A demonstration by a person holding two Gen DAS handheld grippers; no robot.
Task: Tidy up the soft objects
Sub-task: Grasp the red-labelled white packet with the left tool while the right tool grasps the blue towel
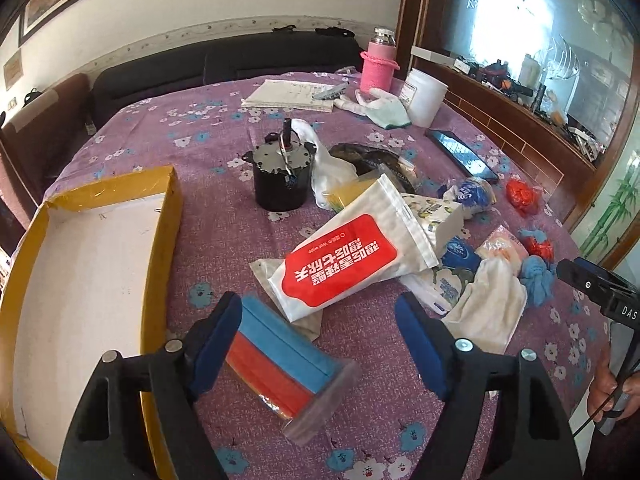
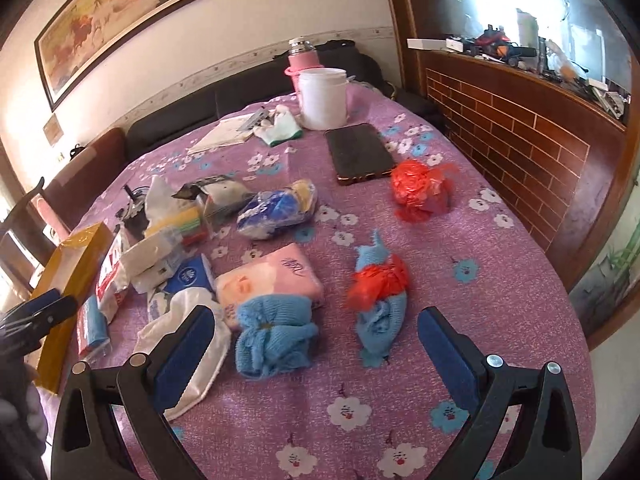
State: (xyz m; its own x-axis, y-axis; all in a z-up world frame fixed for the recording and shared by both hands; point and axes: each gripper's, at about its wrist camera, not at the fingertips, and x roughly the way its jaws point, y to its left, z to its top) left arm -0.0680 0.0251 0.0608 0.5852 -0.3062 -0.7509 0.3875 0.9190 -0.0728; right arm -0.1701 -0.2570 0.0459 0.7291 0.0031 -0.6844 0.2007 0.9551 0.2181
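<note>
Left wrist view: left gripper [image 1: 318, 316] spread wide, nothing held, hovering over the purple flowered surface [image 1: 224, 236]. Blue/orange sponge pack in clear wrap [image 1: 286, 364] lying right btwn the fingers, touching the left pad [image 1: 218, 344] as far as visible. Red-label wet wipe pack [image 1: 348, 252] just past the fingertips, leaning on a pile of other packets. White cloth [image 1: 492, 304] beside the right finger, blue knit bundle [image 1: 538, 276] further right. Yellow cardboard box [image 1: 92, 280] w/ white inside on the left, open top. Black motor can [image 1: 280, 176] mid-surface, upright. Other gripper poking in at the right edge.

Right wrist view: right gripper [image 2: 316, 340] also wide open, empty. Blue knit bundle [image 2: 276, 332] sitting btwn the fingers, closer to the left one, apart from both pads. Pink tissue pack [image 2: 272, 280] touching it from behind. Blue sock w/ red plastic wrapped round it [image 2: 378, 300] just right of the bundle, not touching. Red plastic bag ball [image 2: 420, 190] further back, near the black phone [image 2: 360, 154]. White tub [image 2: 322, 98] & pink bottle [image 2: 302, 58] at the far end
</note>
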